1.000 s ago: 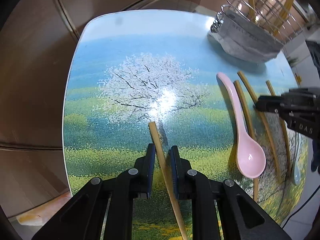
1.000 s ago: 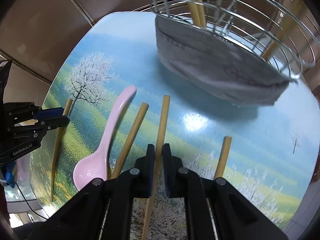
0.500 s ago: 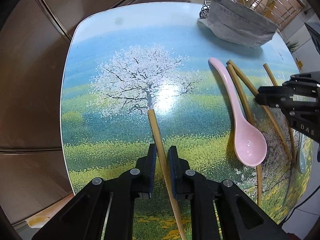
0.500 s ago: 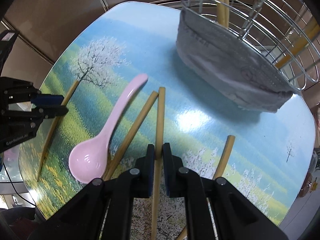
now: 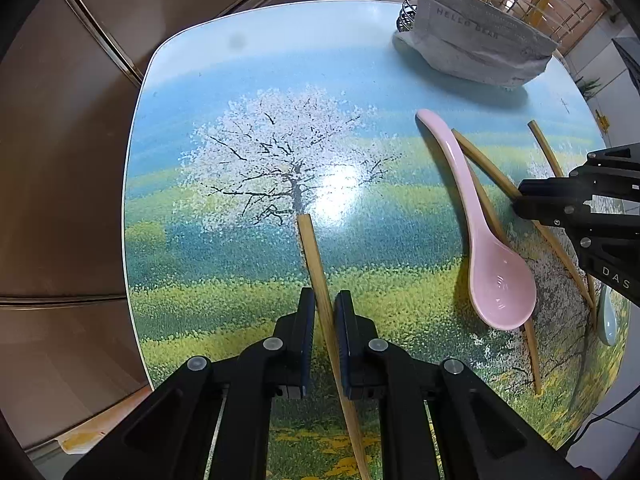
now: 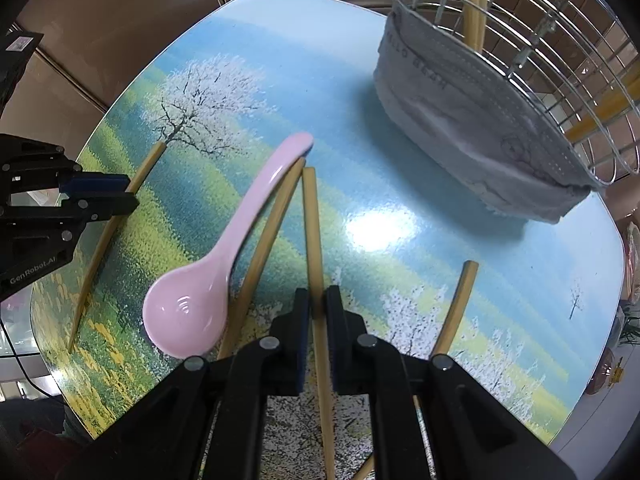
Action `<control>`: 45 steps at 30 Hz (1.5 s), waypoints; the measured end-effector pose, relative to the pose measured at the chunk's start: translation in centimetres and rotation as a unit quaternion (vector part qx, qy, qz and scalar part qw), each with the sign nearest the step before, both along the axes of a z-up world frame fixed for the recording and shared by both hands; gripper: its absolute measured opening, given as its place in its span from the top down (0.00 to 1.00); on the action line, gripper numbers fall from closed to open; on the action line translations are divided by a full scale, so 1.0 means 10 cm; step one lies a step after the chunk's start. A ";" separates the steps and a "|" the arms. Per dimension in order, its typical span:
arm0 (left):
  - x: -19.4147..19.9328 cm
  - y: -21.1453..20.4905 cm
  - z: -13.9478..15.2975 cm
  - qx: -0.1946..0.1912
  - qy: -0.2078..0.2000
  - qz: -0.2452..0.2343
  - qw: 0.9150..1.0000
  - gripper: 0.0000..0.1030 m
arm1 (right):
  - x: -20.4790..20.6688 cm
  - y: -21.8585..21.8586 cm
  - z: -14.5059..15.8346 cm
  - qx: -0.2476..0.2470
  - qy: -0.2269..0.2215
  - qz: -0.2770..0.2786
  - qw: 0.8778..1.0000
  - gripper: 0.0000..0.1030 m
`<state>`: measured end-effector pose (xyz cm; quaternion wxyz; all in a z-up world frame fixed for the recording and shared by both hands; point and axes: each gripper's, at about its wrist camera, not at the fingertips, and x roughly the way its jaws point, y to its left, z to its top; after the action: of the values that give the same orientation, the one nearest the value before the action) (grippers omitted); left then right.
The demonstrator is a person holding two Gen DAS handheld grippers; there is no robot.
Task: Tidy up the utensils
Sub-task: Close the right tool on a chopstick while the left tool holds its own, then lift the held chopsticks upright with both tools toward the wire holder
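Presently the left claw [image 5: 325,312] is clamped on a bamboo chopstick [image 5: 316,264] lying alone at the left of the worktop [image 5: 248,80]. At the right, the right claw [image 6: 317,312] is clamped on a second chopstick [image 6: 312,232], which lies just beside a third chopstick [image 6: 272,232] and the pink spoon [image 6: 208,280]. A fourth chopstick [image 6: 456,304] lies further right. At the far right stands a wire basket [image 6: 568,56] holding upright chopsticks, a grey face mask [image 6: 472,128] draped over its rim.
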<state>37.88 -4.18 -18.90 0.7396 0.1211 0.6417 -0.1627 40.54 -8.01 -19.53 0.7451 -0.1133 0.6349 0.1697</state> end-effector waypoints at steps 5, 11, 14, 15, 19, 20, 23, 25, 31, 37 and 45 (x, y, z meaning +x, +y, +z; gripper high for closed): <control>-0.03 -0.01 0.00 -0.002 -0.005 0.004 1.000 0.93 | -0.04 0.03 -0.01 0.008 -0.006 -0.018 1.000 0.92; -0.12 -0.04 -0.01 0.001 -0.022 0.007 1.000 0.94 | 0.03 -0.23 0.03 0.029 -0.012 -0.038 0.999 0.93; -0.17 -0.04 -0.01 -0.001 -0.031 0.013 0.999 0.94 | 0.01 -0.28 0.04 0.039 -0.018 -0.048 0.998 0.93; -0.15 -0.04 -0.02 -0.001 -0.032 0.014 0.999 0.94 | 0.00 -0.31 0.04 0.044 -0.020 -0.053 0.997 0.93; -0.19 0.01 0.00 -0.006 -0.039 0.021 0.999 0.94 | -0.07 -0.40 0.05 0.055 -0.032 -0.063 0.996 0.94; -0.19 0.04 -0.01 -0.010 -0.040 0.026 0.999 0.94 | -0.10 -0.43 0.06 0.060 -0.034 -0.067 0.995 0.94; -0.21 0.11 -0.01 -0.020 -0.042 0.039 0.998 0.94 | -0.19 -0.56 0.07 0.072 -0.043 -0.074 0.994 0.94; -0.23 0.16 -0.01 -0.025 -0.045 0.047 0.998 0.94 | -0.26 -0.63 0.10 0.082 -0.052 -0.078 0.992 0.94; -0.31 0.33 0.07 -0.054 -0.056 0.075 0.994 0.94 | -0.45 -0.82 0.25 0.111 -0.073 -0.093 0.987 0.94; -0.41 0.49 0.16 -0.077 -0.064 0.093 0.991 0.94 | -0.65 -0.91 0.35 0.132 -0.088 -0.108 0.981 0.94; -0.54 0.54 0.38 -0.098 -0.076 0.101 0.987 0.94 | -0.82 -1.02 0.52 0.147 -0.101 -0.117 0.977 0.94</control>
<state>32.48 1.19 -15.11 0.8071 -0.0058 0.5736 -0.1396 32.33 -18.17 -14.33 0.8288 0.0561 0.5330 0.1606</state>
